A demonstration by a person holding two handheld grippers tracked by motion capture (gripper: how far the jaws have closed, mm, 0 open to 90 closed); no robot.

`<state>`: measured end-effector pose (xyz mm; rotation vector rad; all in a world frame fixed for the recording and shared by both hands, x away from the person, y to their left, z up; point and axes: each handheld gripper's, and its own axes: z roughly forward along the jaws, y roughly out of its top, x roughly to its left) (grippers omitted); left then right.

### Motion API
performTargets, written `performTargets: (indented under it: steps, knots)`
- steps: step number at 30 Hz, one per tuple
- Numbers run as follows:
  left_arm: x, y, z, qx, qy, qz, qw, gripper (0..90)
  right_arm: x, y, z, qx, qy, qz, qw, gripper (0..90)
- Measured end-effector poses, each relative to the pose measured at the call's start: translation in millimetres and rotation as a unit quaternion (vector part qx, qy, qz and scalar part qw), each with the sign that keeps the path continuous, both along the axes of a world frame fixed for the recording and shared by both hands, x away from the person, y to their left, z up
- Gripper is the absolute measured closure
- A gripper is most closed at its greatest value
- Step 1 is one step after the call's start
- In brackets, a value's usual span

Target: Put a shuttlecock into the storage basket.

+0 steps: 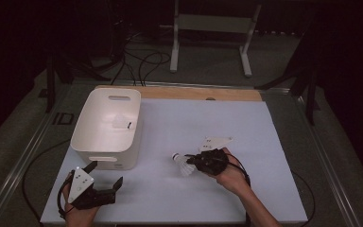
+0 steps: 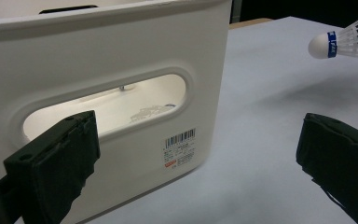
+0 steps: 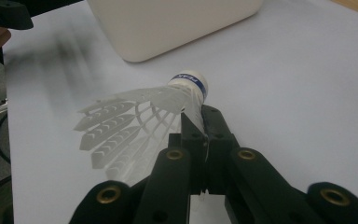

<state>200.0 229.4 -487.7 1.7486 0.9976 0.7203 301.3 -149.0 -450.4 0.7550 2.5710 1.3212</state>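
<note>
The right gripper [image 1: 196,162] was clamped on a white shuttlecock [image 1: 182,163], pinching the skirt edge with the cork end pointing left, above the table [image 1: 246,132] near its centre. The left gripper [image 1: 105,178] sat at the near left, jaws spread wide and holding nothing, just beside the near wall of the white bin [image 1: 105,124]. A second shuttlecock [image 1: 121,121] lay inside the bin.
</note>
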Motion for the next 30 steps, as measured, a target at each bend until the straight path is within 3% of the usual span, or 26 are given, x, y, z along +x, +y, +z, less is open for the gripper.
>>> performTargets:
  steps: [30]
  knots:
    - [0.0,0.2,0.0,-0.001,0.0,0.001,1.0,0.0,7.9,-3.9,20.5,0.016,-0.02,-0.015,0.9996,89.4]
